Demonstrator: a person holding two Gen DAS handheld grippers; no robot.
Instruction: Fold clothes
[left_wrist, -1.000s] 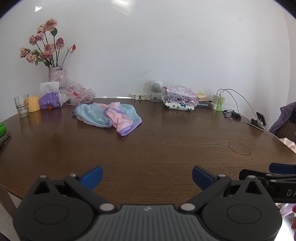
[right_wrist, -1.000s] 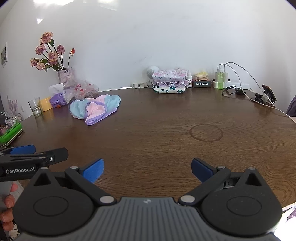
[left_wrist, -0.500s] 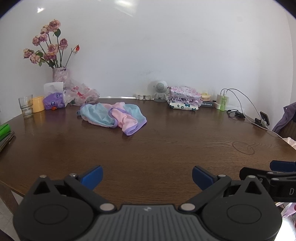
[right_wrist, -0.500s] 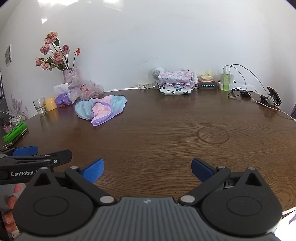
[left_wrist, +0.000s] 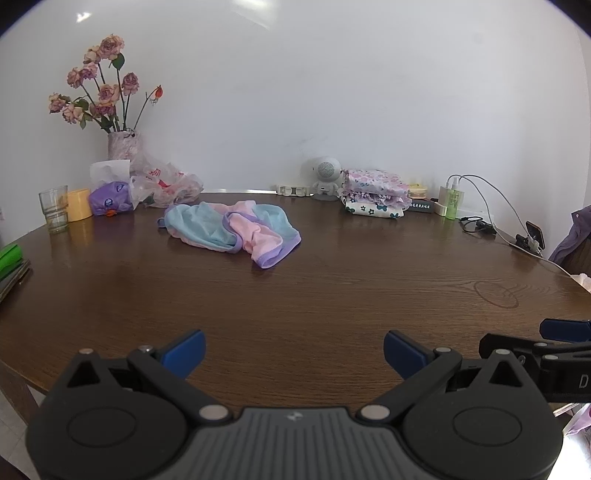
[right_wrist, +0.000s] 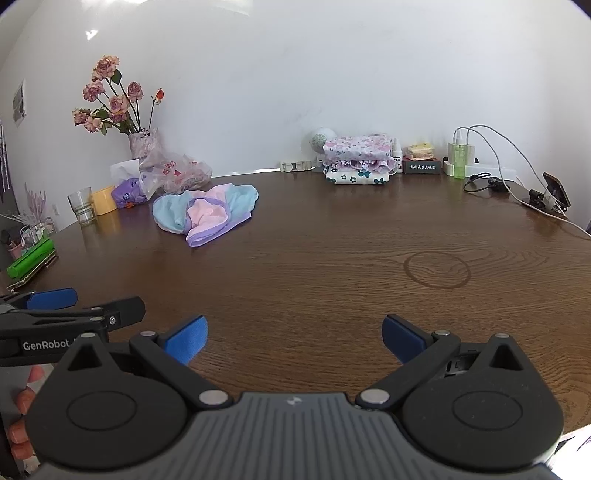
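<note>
Garment (left_wrist: 231, 229) lies crumpled, long axis running left-right across table (left_wrist: 332, 295).

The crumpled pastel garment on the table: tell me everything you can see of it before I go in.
The pastel garment is a small soft knit piece in light blue and pink panels with lilac trim along its edges. It lies unfolded in a loose, rumpled heap on the brown wooden table, far side, left of centre. A lilac-edged opening faces the near side. Nothing touches it; the plastic bag lies behind it, and both grippers are well short of it.
</note>
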